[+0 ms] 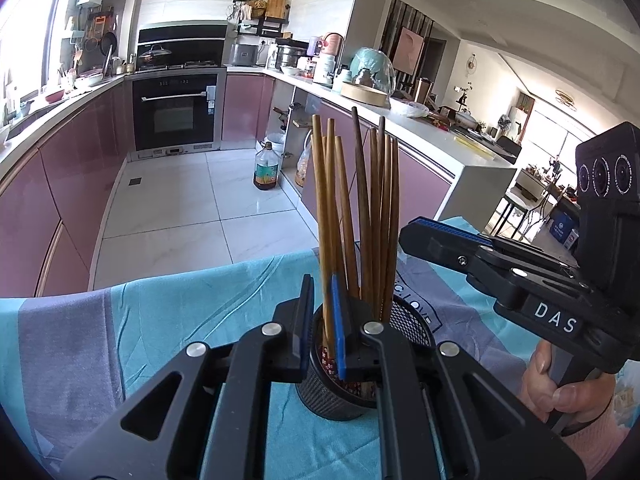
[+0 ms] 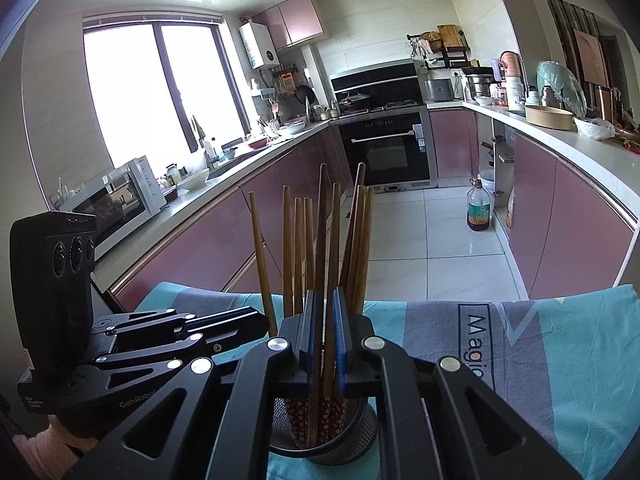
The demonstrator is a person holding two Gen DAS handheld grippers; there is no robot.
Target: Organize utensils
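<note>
Left gripper (image 1: 321,282): clenched on one of the chopsticks (image 1: 360,200), just above the holder (image 1: 320,400). Right gripper (image 2: 324,294): clenched on two sticks, one dark and one brown, also above the holder. Remaining chopsticks: upright and fanned in the mesh holder, which stands on the cloth (image 1: 180,320). Probable step: seating or sorting sticks in the holder. Keep gripped sticks near vertical. Move them along their own length, never sideways, to avoid levering the holder over. Work one gripper at a time, since both crowd the same bundle from opposite sides. Release only once the tips rest on the bottom. Note the far cloth edge just behind the holder, with open floor (image 1: 180,208) beyond. Use the bare cloth at either side for withdrawal.
</note>
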